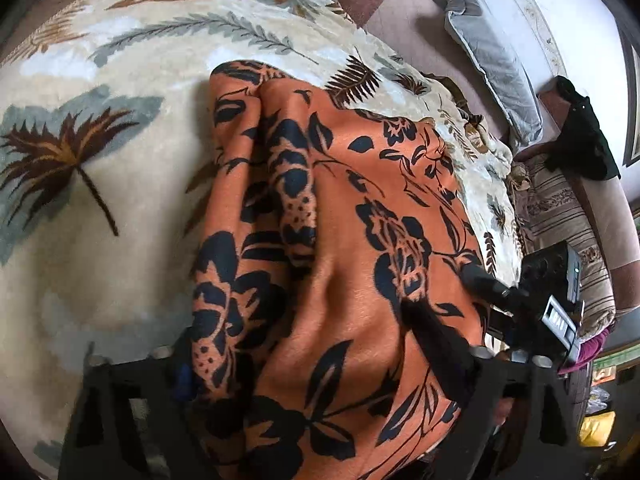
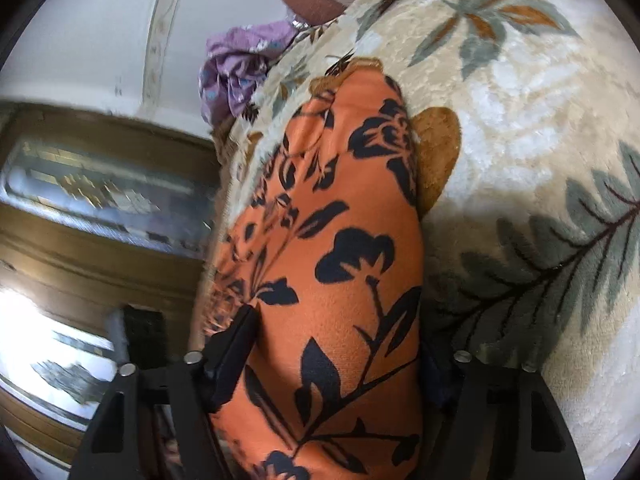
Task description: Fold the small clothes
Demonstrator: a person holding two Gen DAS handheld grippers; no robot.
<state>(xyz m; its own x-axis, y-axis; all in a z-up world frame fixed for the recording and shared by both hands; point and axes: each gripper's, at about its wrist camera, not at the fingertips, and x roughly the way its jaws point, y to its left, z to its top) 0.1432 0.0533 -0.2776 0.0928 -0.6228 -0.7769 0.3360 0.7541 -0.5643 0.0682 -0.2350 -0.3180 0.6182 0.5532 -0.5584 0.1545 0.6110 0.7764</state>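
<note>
An orange garment with black floral print (image 1: 340, 240) lies on a cream leaf-patterned blanket (image 1: 100, 240). It drapes over and between the fingers of my left gripper (image 1: 320, 360), which is shut on its near edge. My right gripper (image 1: 496, 292) shows at the garment's right edge, pinching the cloth. In the right wrist view the same garment (image 2: 340, 280) fills the space between the fingers of my right gripper (image 2: 332, 360); the left finger (image 2: 236, 344) shows against the cloth, the right one is mostly hidden under it.
A purple crumpled cloth (image 2: 240, 64) lies at the blanket's far edge. A grey pillow (image 1: 492, 56) and a black item (image 1: 580, 136) rest on a sofa to the right. A wooden cabinet (image 2: 100, 200) stands beyond the blanket (image 2: 520, 160).
</note>
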